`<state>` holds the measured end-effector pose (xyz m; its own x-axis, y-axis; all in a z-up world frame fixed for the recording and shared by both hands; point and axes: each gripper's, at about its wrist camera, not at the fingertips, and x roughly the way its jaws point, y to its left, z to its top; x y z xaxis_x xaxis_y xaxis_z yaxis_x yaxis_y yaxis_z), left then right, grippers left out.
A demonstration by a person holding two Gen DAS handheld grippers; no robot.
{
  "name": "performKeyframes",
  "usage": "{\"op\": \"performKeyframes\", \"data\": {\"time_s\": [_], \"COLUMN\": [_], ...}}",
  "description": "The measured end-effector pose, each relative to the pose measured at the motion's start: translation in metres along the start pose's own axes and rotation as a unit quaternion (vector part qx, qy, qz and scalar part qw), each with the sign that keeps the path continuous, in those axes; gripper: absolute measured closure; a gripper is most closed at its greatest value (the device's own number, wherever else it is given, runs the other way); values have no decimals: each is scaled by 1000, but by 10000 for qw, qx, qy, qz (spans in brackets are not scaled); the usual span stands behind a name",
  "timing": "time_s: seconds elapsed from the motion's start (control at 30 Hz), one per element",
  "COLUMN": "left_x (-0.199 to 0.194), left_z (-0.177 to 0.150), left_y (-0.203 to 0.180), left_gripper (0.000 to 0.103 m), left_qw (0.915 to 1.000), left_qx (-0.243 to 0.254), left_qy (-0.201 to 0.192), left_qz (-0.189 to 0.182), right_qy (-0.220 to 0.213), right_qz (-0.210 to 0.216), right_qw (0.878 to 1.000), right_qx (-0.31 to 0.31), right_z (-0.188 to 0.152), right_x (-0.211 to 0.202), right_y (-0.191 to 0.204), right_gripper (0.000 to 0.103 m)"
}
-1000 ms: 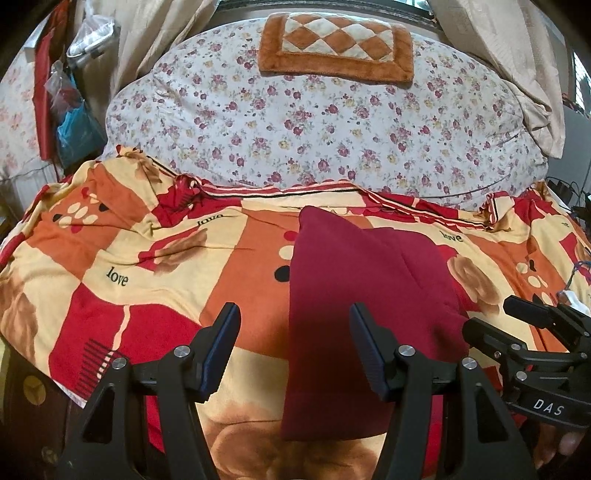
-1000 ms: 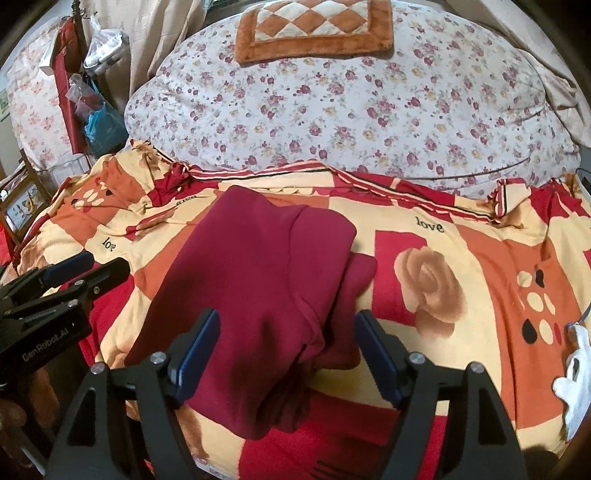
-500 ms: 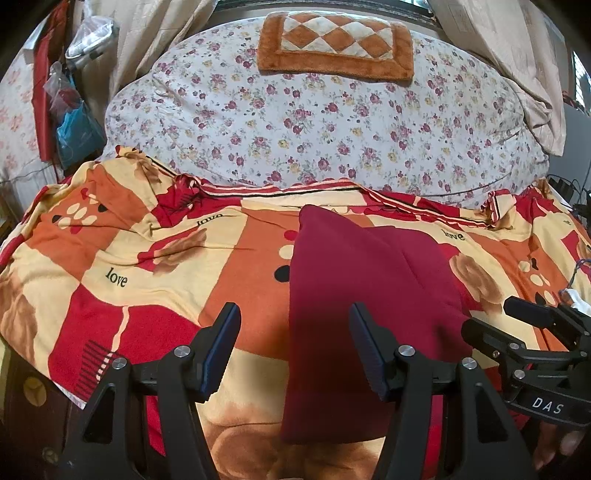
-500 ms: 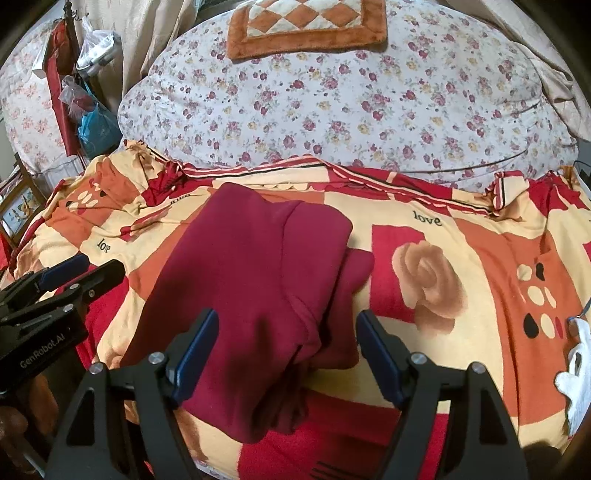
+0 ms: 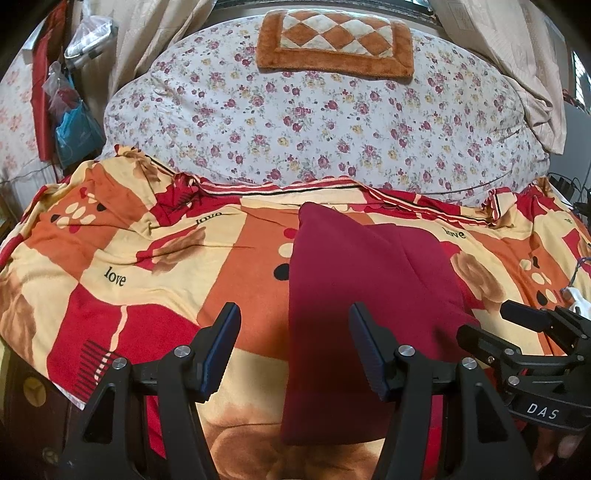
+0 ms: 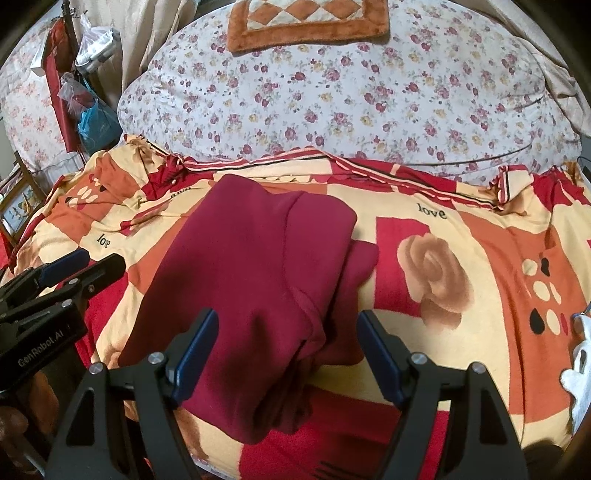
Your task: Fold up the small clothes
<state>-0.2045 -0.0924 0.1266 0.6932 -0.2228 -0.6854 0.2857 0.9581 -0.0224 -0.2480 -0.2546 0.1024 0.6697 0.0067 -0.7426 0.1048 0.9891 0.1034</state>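
One folded maroon garment [image 6: 258,295] lies on the patterned blanket [image 6: 480,258].

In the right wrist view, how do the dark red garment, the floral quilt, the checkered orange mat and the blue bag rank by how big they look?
Largest to smallest as they appear:
1. floral quilt
2. dark red garment, though it lies nearer the camera, which inflates it
3. checkered orange mat, partly cut off by the frame
4. blue bag
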Motion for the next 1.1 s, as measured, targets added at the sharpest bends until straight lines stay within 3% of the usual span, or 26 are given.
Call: {"op": "performKeyframes", "data": {"time_s": [1.1], "left_x": [16], "left_z": [-2], "left_y": [0], "left_gripper": [63], "left_qw": [10000], "left_qx": [33], "left_qy": [74], "left_qz": [-40], "right_qy": [86], "right_qz": [-47], "right_qw": [10000], "right_qx": [6], "right_z": [10], "right_x": [15], "right_y": [3], "right_gripper": [23]}}
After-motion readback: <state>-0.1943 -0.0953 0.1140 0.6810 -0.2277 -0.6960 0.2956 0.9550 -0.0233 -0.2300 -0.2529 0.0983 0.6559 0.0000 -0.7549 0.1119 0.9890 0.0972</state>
